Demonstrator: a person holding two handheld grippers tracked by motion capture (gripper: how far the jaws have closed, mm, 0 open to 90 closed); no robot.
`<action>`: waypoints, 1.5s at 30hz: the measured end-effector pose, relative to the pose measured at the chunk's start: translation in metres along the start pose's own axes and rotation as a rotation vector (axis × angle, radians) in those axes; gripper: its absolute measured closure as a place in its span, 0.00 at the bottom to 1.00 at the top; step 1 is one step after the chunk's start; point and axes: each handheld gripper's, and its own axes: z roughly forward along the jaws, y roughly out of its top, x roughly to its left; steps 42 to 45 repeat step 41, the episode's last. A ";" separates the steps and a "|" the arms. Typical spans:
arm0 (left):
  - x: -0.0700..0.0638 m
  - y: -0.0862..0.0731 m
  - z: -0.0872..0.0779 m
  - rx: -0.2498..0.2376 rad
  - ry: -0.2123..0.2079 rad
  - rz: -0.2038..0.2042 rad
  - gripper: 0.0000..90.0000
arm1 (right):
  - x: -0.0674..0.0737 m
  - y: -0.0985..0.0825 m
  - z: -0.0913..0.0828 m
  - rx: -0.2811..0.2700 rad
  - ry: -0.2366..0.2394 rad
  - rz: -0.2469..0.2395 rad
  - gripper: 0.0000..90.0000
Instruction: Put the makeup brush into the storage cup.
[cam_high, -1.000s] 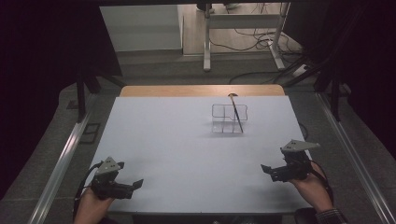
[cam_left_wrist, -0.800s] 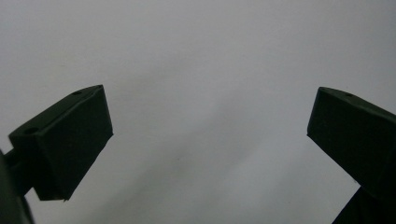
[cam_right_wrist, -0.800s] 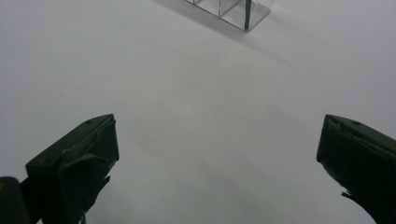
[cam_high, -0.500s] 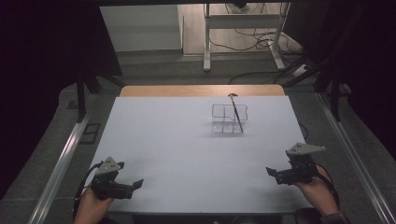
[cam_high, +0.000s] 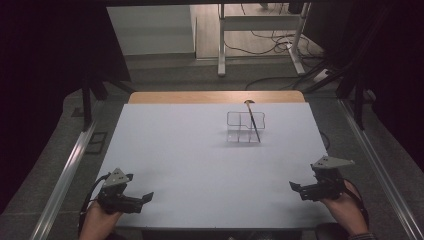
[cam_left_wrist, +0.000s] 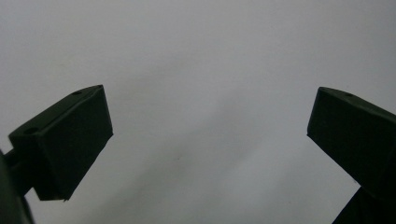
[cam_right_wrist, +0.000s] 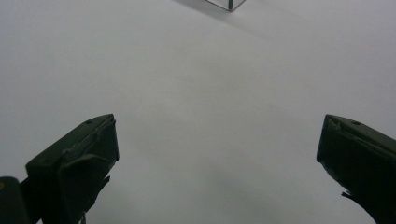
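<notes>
— Since a second ago my right gripper (cam_high: 306, 190) has drifted right and nearer me; the left gripper (cam_high: 136, 202) stayed put.
— Jaws?
— Both spread, empty, over the bare table (cam_high: 200, 150).
— The organiser (cam_high: 243, 127)?
— Far side, well apart, a stick (cam_high: 254, 125) leaning in it.

White table (cam_high: 190, 165), clear divided holder (cam_high: 243, 127) on its far half

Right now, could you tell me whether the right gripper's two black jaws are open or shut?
Open. In the right gripper view, the right gripper shows both jaws standing far apart, with bare white table between them and nothing held.
</notes>
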 end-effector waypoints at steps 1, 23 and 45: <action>0.000 0.000 0.000 0.000 0.000 0.000 0.01 | 0.000 -0.001 -0.001 0.001 -0.002 0.002 0.00; 0.000 0.000 0.000 0.002 0.001 0.001 0.01 | -0.007 -0.017 -0.013 0.011 -0.028 0.040 0.00; 0.000 0.001 0.001 0.004 0.007 -0.003 0.01 | -0.013 -0.028 -0.017 0.029 -0.027 0.088 0.00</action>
